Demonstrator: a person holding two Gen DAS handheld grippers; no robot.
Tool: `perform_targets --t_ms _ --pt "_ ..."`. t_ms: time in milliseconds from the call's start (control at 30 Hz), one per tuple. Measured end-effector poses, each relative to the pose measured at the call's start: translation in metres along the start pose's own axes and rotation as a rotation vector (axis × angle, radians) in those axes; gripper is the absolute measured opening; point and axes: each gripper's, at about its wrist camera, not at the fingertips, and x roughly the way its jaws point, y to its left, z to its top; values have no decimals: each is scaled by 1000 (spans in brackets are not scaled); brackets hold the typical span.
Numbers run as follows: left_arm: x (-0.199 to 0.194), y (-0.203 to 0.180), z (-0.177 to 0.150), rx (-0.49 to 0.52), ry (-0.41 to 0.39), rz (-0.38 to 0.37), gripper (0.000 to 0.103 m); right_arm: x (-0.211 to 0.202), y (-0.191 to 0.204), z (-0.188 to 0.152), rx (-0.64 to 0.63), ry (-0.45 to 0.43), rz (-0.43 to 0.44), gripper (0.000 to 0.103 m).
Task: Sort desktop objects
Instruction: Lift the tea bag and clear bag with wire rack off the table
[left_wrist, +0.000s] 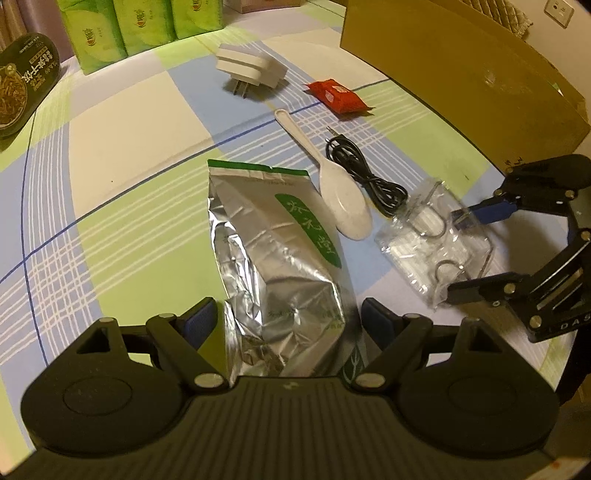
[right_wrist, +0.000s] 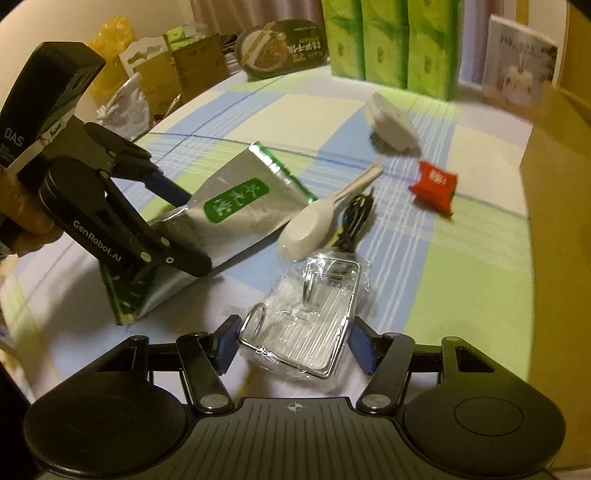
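A silver foil pouch with a green label (left_wrist: 273, 236) lies on the checked tablecloth, its near end between the pads of my left gripper (left_wrist: 288, 325); the jaws stand wide on either side, with a small gap. It also shows in the right wrist view (right_wrist: 236, 206). A clear plastic packet with metal hooks (right_wrist: 306, 325) lies between the open pads of my right gripper (right_wrist: 291, 349), apart from both. The packet (left_wrist: 432, 240) and right gripper (left_wrist: 476, 251) show in the left wrist view. A white spoon (left_wrist: 332, 184), black cable (left_wrist: 362, 170), red sachet (left_wrist: 338, 96) and white plug adapter (left_wrist: 251, 68) lie beyond.
A brown cardboard box (left_wrist: 480, 74) stands at the right. Green tissue packs (left_wrist: 136, 26) and a dark noodle bowl (left_wrist: 22, 85) stand at the back. Small boxes and bags (right_wrist: 159, 74) crowd the far left edge in the right wrist view.
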Motion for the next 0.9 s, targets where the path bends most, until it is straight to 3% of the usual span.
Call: perform_targets --t_ms 267,433,567,900 --pt "9 1 4 -20 6 5 80 -1 -9 4 28 -5 -7 59" --pt "8 -3 5 -18 -5 10 63 1 -13 3 53 -3 8 60" --pt "4 -3 4 -26 -16 -5 50 2 -12 2 51 -3 5 74" --pt "-11 -3 4 -53 -56 19 45 8 -12 3 94 -1 7 78"
